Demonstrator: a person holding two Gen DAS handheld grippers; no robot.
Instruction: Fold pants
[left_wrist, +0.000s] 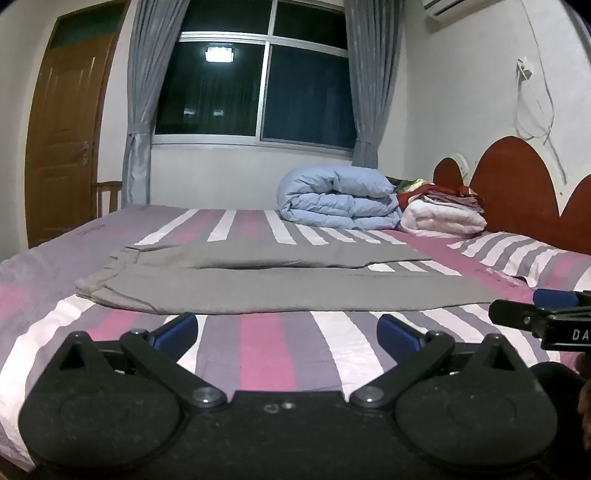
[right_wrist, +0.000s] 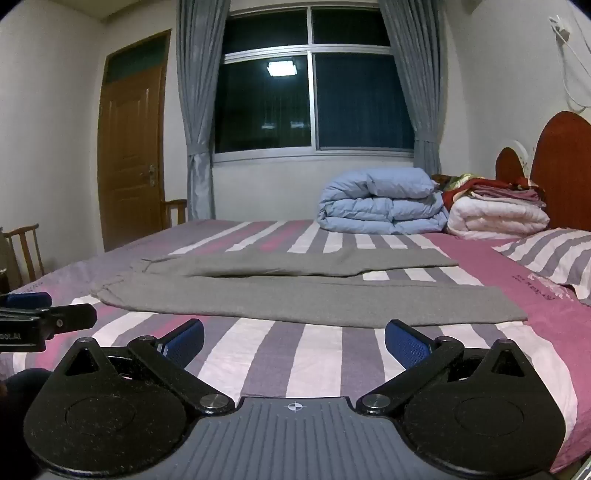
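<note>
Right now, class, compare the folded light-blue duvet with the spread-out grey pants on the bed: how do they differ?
The light-blue duvet is puffy and folded into a thick bundle; the grey pants lie thin and flat. The duvet sits at the far side by the window wall; the pants lie near the front, legs spread apart. The duvet touches a white quilt; the pants lie alone. Both rest on the striped bedsheet.

I see grey pants (left_wrist: 280, 291) lying flat on the bed, unfolded, waistband bunched at my left, both legs stretched rightward, slightly parted, the near leg longer, the far one rippled.
</note>
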